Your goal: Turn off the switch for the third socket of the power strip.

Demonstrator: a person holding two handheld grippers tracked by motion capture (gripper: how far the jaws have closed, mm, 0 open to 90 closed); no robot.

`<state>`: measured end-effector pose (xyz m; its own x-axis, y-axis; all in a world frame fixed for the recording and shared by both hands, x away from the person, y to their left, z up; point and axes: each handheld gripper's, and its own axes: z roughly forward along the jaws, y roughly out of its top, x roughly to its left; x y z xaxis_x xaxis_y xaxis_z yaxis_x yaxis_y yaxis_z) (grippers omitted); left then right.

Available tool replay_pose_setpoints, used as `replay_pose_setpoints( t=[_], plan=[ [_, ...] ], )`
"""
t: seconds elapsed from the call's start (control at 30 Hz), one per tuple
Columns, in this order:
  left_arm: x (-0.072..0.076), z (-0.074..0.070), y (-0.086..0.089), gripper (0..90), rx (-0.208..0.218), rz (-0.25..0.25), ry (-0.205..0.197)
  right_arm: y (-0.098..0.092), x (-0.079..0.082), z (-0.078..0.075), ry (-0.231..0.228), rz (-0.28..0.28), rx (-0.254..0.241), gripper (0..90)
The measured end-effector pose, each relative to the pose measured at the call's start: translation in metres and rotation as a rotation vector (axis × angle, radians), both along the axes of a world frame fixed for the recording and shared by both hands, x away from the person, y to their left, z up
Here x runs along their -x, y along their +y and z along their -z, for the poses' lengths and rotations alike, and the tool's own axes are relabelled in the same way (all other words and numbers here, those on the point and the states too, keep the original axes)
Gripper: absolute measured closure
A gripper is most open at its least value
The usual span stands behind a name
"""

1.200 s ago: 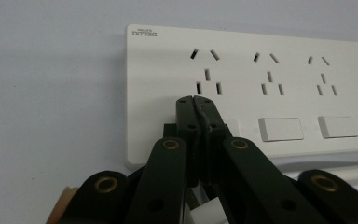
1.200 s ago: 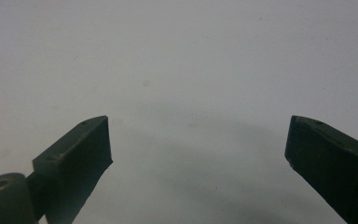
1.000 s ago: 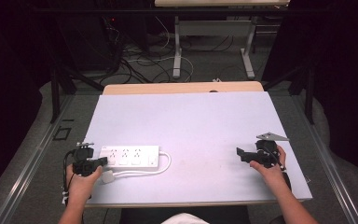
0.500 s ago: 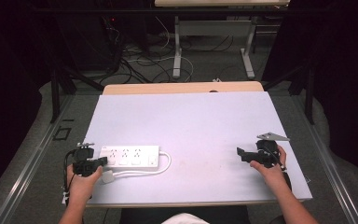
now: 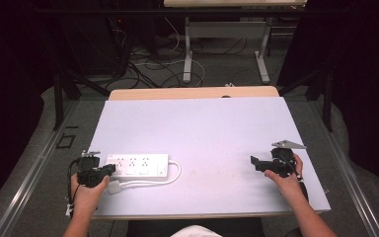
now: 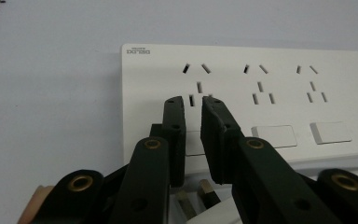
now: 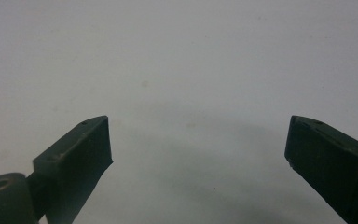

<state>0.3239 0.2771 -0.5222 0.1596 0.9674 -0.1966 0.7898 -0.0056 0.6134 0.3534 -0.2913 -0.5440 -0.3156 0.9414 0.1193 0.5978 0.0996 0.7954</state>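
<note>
We see the left gripper (image 6: 193, 100) with its jaws just eased apart to a narrow slit, grasping nothing, tips over the near-left end of the white power strip (image 5: 137, 165). The strip lies flat, long axis across the counter (image 5: 202, 128), 3 sockets up, its cord (image 5: 170, 178) looping off the right end. The right gripper (image 7: 198, 140) rests far right, jaws released wide.

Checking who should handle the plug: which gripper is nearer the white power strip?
Left. The left gripper hovers at the power strip's left end, above its plug; the right gripper sits far across the table.
</note>
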Motion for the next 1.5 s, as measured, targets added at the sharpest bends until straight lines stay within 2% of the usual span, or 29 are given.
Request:
replay_pose_setpoints(
  t=[0.33, 0.4, 0.63, 0.87, 1.1, 1.17, 1.23, 1.3, 1.37, 1.5],
  plan=[
    [0.001, -0.002, -0.002, 71.6, 0.007, 0.01, -0.072, 0.0, 0.001, 0.0, 0.003, 0.002, -0.004, 6.4],
    [0.002, -0.002, -0.002, 68.3, 0.012, 0.01, -0.077, -0.001, 0.001, 0.0, 0.004, 0.006, -0.01, 6.4],
    [0.004, -0.004, -0.006, 60.7, -0.009, 0.021, -0.116, 0.001, 0.0, 0.0, 0.002, 0.002, -0.005, 6.4],
    [0.004, -0.005, -0.009, 55.7, -0.011, 0.04, -0.139, -0.001, 0.001, 0.0, 0.001, 0.002, -0.009, 6.4],
    [0.005, -0.005, -0.016, 48.3, -0.032, 0.077, -0.184, -0.001, 0.001, 0.0, 0.002, 0.003, -0.011, 6.4],
    [0.005, -0.006, -0.018, 45.5, -0.021, 0.098, -0.185, -0.001, 0.001, 0.0, 0.001, 0.003, -0.011, 6.4],
    [0.005, -0.006, -0.02, 43.5, -0.012, 0.104, -0.204, -0.001, 0.001, -0.001, 0.002, 0.004, -0.011, 6.4],
    [0.005, -0.006, -0.022, 42.9, -0.01, 0.128, -0.198, -0.001, 0.001, 0.0, -0.001, 0.008, -0.011, 6.4],
    [0.005, -0.006, -0.025, 42.5, -0.023, 0.145, -0.212, -0.001, 0.001, 0.0, 0.004, 0.005, -0.013, 6.4],
    [0.005, -0.006, -0.031, 39.1, -0.02, 0.174, -0.221, -0.001, 0.001, -0.001, 0.006, 0.006, -0.016, 6.4]
  ],
)
